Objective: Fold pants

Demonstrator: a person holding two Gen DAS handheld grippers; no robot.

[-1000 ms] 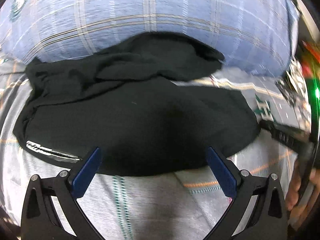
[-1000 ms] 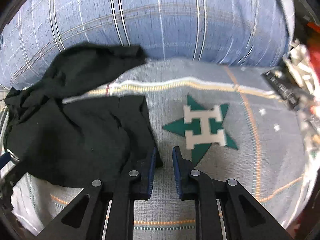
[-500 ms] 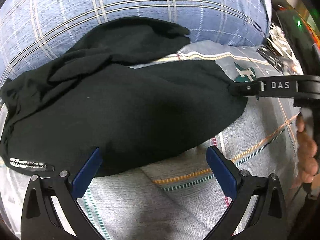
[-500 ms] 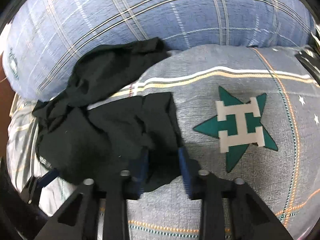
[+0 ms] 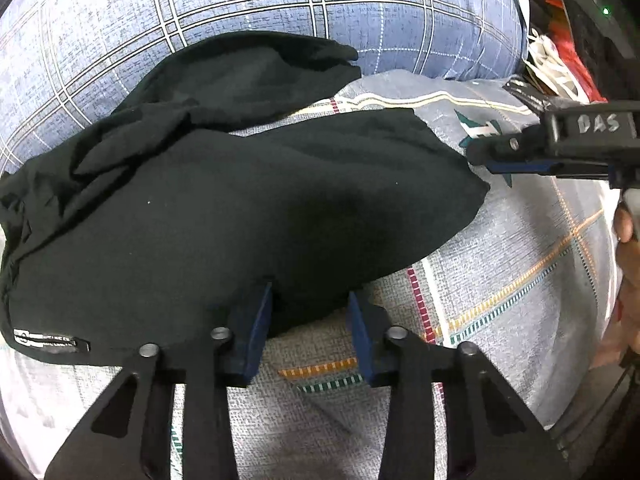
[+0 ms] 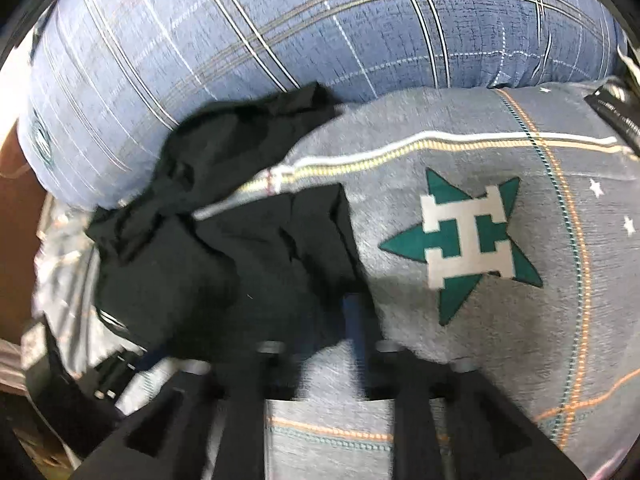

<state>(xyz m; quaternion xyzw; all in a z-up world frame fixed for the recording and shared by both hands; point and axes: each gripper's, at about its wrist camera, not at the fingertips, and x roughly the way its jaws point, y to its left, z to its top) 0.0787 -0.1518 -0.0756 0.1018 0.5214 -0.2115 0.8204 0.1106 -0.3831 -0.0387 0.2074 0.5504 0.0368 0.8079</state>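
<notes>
Black pants (image 5: 224, 216) lie crumpled on the grey bedspread (image 5: 500, 280), with one leg thrown back against the pillow. A small white label (image 5: 44, 340) marks their near left corner. My left gripper (image 5: 308, 316) is at the pants' near edge, its jaws closing, and the blue pads (image 5: 258, 320) pinch a bulge of black cloth. In the right wrist view the pants (image 6: 224, 264) fill the left half. My right gripper (image 6: 320, 320) is blurred and its jaws are opening, with the cloth's corner lying loose over its left finger. In the left wrist view the right gripper (image 5: 484, 160) sits just off the pants' far right end.
A big blue plaid pillow (image 6: 320, 40) stands along the back of the bed. A green star with a white H (image 6: 464, 240) marks the bedspread right of the pants. Clutter (image 5: 560, 60) lies at the far right edge. A person's hand (image 5: 624, 232) holds the right gripper.
My left gripper moved down onto the pants' near edge and its jaws went from wide apart to narrow around the cloth. The right gripper's jaws spread, letting go of the corner.
</notes>
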